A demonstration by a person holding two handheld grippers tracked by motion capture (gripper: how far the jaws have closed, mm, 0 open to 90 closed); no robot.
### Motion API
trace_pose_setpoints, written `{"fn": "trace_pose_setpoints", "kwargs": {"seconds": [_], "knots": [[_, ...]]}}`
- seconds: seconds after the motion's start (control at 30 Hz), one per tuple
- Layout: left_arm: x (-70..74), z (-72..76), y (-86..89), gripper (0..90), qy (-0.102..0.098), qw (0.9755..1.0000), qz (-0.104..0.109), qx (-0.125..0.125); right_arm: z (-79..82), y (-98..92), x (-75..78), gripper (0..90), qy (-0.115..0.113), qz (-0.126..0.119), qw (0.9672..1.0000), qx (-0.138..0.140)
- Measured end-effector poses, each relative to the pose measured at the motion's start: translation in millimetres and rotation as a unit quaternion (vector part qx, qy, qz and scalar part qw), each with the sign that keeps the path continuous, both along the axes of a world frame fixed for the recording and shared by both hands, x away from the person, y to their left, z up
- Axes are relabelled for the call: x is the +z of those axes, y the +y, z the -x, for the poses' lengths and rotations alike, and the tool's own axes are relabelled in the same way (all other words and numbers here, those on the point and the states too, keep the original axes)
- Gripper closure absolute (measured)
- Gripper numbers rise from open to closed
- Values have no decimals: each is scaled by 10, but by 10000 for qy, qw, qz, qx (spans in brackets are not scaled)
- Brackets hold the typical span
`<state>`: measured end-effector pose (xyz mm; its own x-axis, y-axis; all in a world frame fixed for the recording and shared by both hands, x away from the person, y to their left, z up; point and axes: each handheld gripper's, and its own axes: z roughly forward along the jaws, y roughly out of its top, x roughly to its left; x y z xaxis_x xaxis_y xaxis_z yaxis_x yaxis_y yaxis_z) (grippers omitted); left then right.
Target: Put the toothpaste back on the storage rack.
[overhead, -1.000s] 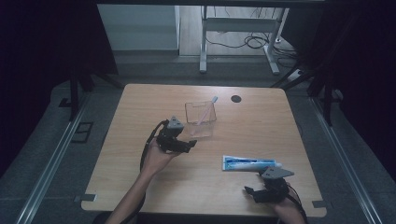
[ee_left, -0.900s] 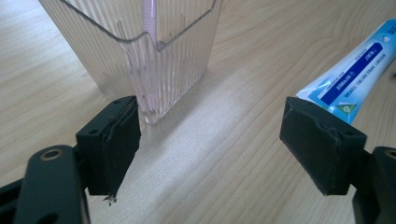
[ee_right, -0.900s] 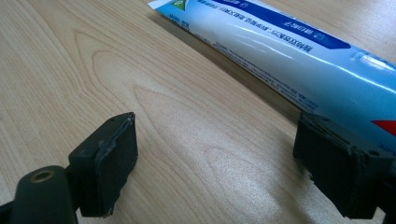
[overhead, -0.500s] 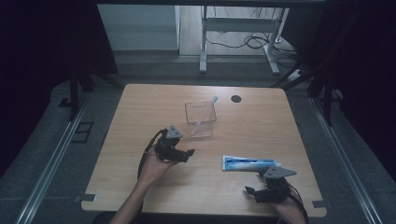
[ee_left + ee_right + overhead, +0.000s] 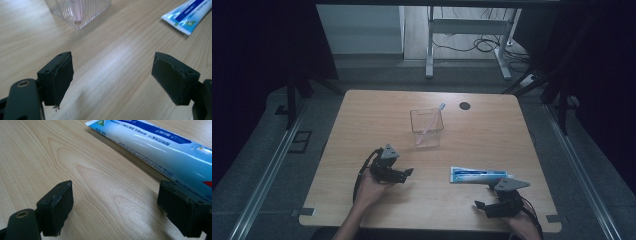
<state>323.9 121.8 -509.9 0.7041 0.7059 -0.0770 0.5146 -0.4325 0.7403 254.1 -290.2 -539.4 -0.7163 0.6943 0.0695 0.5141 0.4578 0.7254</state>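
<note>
A clear ribbed container [image 5: 426, 128] stands mid-table with a pink toothbrush [image 5: 432, 120] leaning in it. A blue and white toothpaste tube [image 5: 477, 175] lies flat at the near right. My left gripper [image 5: 406, 173] hovers low, near and left of the container, jaws open and empty. In the left gripper view the left gripper [image 5: 112, 80] faces bare wood, with the container [image 5: 77, 10] ahead and the tube's end [image 5: 190, 15] at the upper right. My right gripper [image 5: 479, 206] is open just in front of the tube. The right gripper [image 5: 115, 207] has the tube [image 5: 160, 142] lying beyond its right jaw.
A small black disc [image 5: 464, 105] sits on the wooden table [image 5: 362, 115] at the far right. Beyond the far edge, a metal desk frame [image 5: 429, 45] and cables stand on the floor. Dark curtains close in both sides.
My left gripper has drawn back from the container toward the near edge of the table. The right gripper has hardly moved.
</note>
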Motion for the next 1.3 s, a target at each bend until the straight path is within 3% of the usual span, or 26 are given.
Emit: {"fn": "trace_pose_setpoints", "kwargs": {"seconds": [0.37,0.73,0.77,1.13,1.3], "knots": [[-128,116,62,182,84,9999,-118,58,1,19,10,132,12,100,9999,45],[-298,164,9,183,180,9987,-470,54,27,17,63,132,-72,39,10000,42],[-321,169,4,183,121,9987,-498,58,28,17,67,132,-63,32,10000,37],[-338,176,2,165,74,9990,-432,92,16,75,154,136,337,33,9994,61],[-338,176,1,166,72,9990,-431,95,4,110,247,259,305,-37,9995,2]]}}
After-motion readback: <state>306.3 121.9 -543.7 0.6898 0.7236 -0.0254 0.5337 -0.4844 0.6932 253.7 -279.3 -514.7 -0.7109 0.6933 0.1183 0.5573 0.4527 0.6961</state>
